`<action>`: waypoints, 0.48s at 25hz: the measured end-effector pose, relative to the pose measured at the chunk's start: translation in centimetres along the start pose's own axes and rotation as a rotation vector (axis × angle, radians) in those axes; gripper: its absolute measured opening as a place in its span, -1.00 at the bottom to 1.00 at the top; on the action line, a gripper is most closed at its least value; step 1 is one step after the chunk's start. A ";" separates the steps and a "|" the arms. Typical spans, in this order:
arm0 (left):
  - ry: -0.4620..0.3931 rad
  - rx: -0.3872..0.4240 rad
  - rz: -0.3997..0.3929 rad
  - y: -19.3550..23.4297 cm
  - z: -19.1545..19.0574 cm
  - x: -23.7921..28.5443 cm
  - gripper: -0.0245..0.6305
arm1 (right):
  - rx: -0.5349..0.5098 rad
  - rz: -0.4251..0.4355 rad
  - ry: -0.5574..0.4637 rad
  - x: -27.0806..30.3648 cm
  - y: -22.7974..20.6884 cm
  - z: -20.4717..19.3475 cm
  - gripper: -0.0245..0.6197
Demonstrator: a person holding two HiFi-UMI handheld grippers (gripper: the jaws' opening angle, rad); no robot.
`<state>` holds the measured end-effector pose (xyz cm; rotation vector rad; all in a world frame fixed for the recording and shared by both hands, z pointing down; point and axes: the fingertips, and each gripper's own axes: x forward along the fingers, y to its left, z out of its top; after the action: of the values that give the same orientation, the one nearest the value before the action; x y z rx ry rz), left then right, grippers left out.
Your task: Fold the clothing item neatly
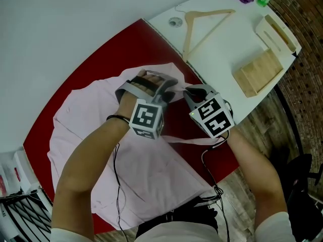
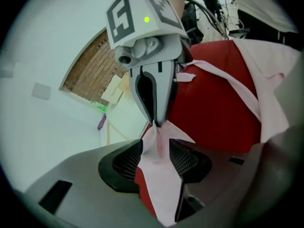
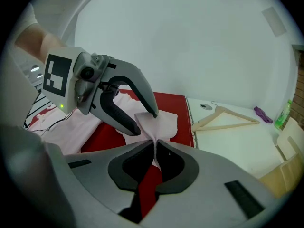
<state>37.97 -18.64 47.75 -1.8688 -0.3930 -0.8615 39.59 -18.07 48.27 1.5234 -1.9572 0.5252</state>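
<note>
Red table [image 1: 75, 82] with a white table [image 1: 227, 47] alongside. Pink shirt [image 1: 151, 175] lies spread on the red one. Right gripper [image 3: 156, 151] fingers are closed, pinching a shirt fold. Left gripper [image 2: 156, 156] fingers are wide, with the same fold loose between them.

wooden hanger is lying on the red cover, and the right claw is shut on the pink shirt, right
Not quite. The wooden hanger lies on the white table, past the edge of the red cover, as the head view shows. The rest holds: the right claw is shut on a fold of the pink shirt.
</note>
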 end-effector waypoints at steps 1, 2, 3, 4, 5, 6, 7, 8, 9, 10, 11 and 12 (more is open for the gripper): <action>-0.003 0.004 -0.004 -0.1 0.2 0.1 -0.36 | -0.001 0.002 -0.005 0.0 0.1 0.1 -0.81; -0.006 0.006 -0.005 -0.2 0.5 0.1 -0.50 | -0.005 0.003 -0.011 -0.1 0.2 0.1 -0.81; -0.009 0.001 -0.004 -0.2 0.7 0.1 -0.73 | -0.014 0.000 -0.019 -0.1 0.2 0.2 -0.81; -0.011 -0.013 -0.005 -0.1 0.8 0.2 -0.83 | -0.030 -0.010 -0.029 -0.3 0.2 0.2 -0.81; -0.013 -0.036 -0.008 0.0 0.9 0.2 -0.84 | -0.055 -0.026 -0.042 -0.4 0.0 0.3 -0.81; -0.015 -0.064 -0.010 0.1 0.9 0.3 -0.84 | -0.089 -0.043 -0.060 -0.6 -0.1 0.4 -0.81; -0.017 -0.092 -0.010 0.2 0.8 0.2 -0.85 | -0.125 -0.059 -0.080 -0.8 -0.2 0.4 -0.80; -0.017 -0.117 -0.008 0.5 0.8 0.2 -0.85 | -0.154 -0.073 -0.096 -1.0 -0.2 0.4 -0.76; -0.018 -0.138 -0.005 0.7 0.7 0.2 -0.85 | -0.175 -0.085 -0.105 -1.1 -0.3 0.3 -0.55; -0.019 -0.155 -0.003 0.9 0.7 0.1 -0.85 | -0.188 -0.095 -0.105 -1.2 -0.4 0.1 -0.43; -0.020 -0.169 -0.001 1.1 0.8 0.1 -0.87 | -0.197 -0.106 -0.099 -1.2 -0.6 -0.3 -0.40; -0.022 -0.181 0.000 1.3 0.8 0.1 -0.87 | -0.206 -0.120 -0.086 -1.2 -0.8 -0.8 -0.39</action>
<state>39.14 -18.50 46.81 -2.0455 -0.3380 -0.9026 40.72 -16.95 48.02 1.5410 -1.9041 0.2032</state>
